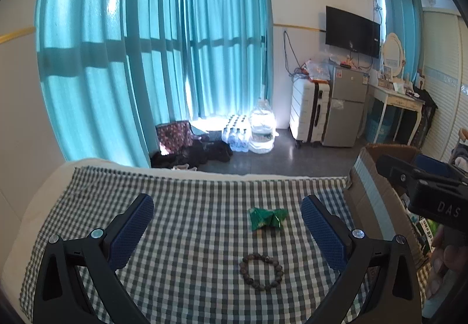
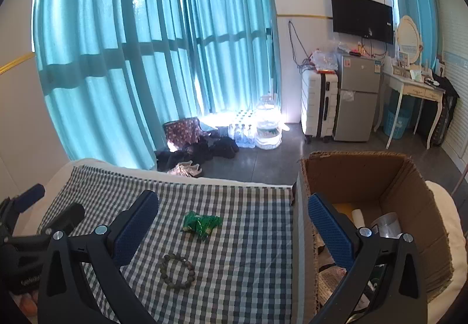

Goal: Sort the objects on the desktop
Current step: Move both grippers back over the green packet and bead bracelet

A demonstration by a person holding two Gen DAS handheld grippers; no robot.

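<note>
A green crumpled packet (image 1: 266,218) and a brown bead bracelet (image 1: 261,272) lie on the checked cloth (image 1: 190,207). My left gripper (image 1: 228,230) is open and empty, above the cloth, with both items between its fingers. My right gripper (image 2: 232,231) is open and empty; its right finger (image 2: 330,233) hangs over the open cardboard box (image 2: 359,174). The packet (image 2: 201,224) and bracelet (image 2: 177,270) show in the right wrist view, between the fingers, left of the box. The box holds several items, among them a white tube (image 2: 358,217) and a clear cup (image 2: 386,226).
The box (image 1: 368,195) stands at the cloth's right edge. The right gripper's body (image 1: 424,189) shows at the right in the left wrist view. Beyond the far edge are the floor, water bottles (image 2: 242,130), a suitcase (image 2: 318,107) and a small fridge (image 2: 356,98).
</note>
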